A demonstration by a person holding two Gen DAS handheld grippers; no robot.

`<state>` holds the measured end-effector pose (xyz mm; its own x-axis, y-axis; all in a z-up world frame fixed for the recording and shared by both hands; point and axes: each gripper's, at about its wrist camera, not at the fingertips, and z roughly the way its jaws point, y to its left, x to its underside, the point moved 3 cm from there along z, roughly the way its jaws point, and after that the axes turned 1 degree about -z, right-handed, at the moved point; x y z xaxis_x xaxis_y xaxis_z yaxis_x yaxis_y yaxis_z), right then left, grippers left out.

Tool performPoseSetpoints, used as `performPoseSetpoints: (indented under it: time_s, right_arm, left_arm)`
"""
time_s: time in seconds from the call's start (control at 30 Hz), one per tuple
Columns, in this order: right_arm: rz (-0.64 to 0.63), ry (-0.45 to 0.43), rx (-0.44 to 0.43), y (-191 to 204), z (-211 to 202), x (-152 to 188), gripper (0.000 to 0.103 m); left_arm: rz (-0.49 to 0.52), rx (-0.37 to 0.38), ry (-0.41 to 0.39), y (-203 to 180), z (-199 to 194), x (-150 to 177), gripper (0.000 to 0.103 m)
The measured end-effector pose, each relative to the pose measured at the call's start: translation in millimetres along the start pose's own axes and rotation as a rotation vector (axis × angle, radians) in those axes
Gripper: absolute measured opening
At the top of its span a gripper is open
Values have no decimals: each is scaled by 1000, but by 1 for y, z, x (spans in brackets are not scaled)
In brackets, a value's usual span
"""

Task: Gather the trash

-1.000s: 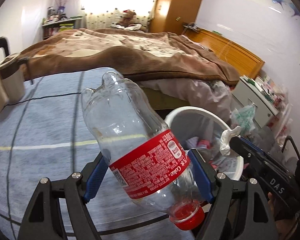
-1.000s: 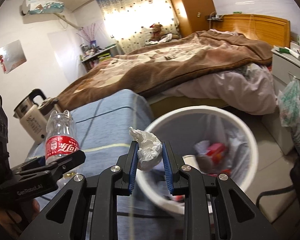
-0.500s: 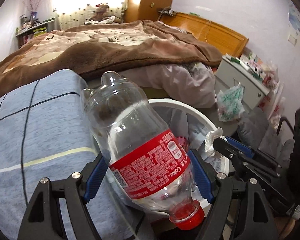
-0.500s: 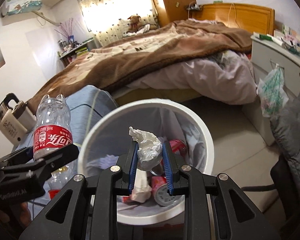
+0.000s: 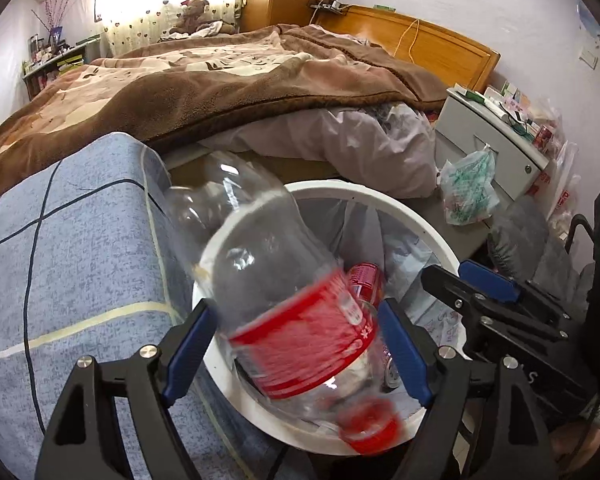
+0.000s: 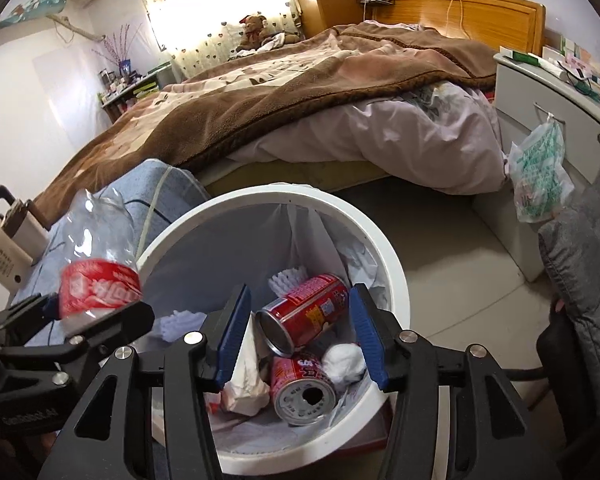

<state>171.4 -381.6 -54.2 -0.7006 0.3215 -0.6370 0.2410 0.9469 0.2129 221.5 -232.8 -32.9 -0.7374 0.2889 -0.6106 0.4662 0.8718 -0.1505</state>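
The white bin (image 6: 384, 256) is the landmark, standing between the blue checked table (image 5: 72, 256) and the bed (image 6: 300, 92).

The left gripper (image 5: 296, 344) hangs over the bin's near rim on the table side. Its blue fingers (image 5: 186, 344) are spreading, and the clear bottle (image 5: 284, 280) with the red label sits between them, blurred, cap down and tilted over the bin; gaps show between the pads and the bottle, so it looks loose rather than clamped. From the right wrist view the same bottle (image 6: 96, 256) shows just outside the bin's left rim, above the left gripper (image 6: 76, 320).

The right gripper (image 6: 300, 332) is directly above the bin's opening, its fingers (image 6: 234, 332) moving apart with nothing between them. Down inside the bin lie two red cans (image 6: 304, 316), a white paper ball (image 6: 344, 362), a crumpled tissue (image 6: 246, 380) and a white brush head (image 6: 288, 278), all on the bin's liner.

Beyond the bin on the right, a plastic bag (image 6: 540, 176) hangs from a grey cabinet (image 6: 548, 92). A kettle (image 6: 4, 240) stands on the table, well left of the bin.
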Motion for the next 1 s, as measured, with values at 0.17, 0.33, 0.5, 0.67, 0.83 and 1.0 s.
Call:
performPoseSetpoints:
  time_s: [0.17, 0.33, 0.5, 0.67, 0.83, 1.0]
  right_arm:
    - [8, -4, 6, 3, -4, 2, 52]
    - [22, -36, -9, 5, -19, 5, 52]
    - [1, -83, 0, 15, -40, 14, 52]
    - [9, -137, 17, 20, -62, 27, 52]
    - [-37, -168, 36, 33, -78, 44, 52]
    - [-64, -195, 46, 43, -89, 63, 52]
  left_arm:
    - [-10, 12, -17, 3, -7, -1, 87]
    - [-12, -7, -44, 5, -19, 4, 88]
    - [-30, -1, -80, 8, -36, 14, 88]
    - [-46, -1, -112, 13, -54, 29, 88]
    - [-56, -56, -158, 18, -71, 44, 88]
    - [-35, -116, -202, 19, -87, 64, 88]
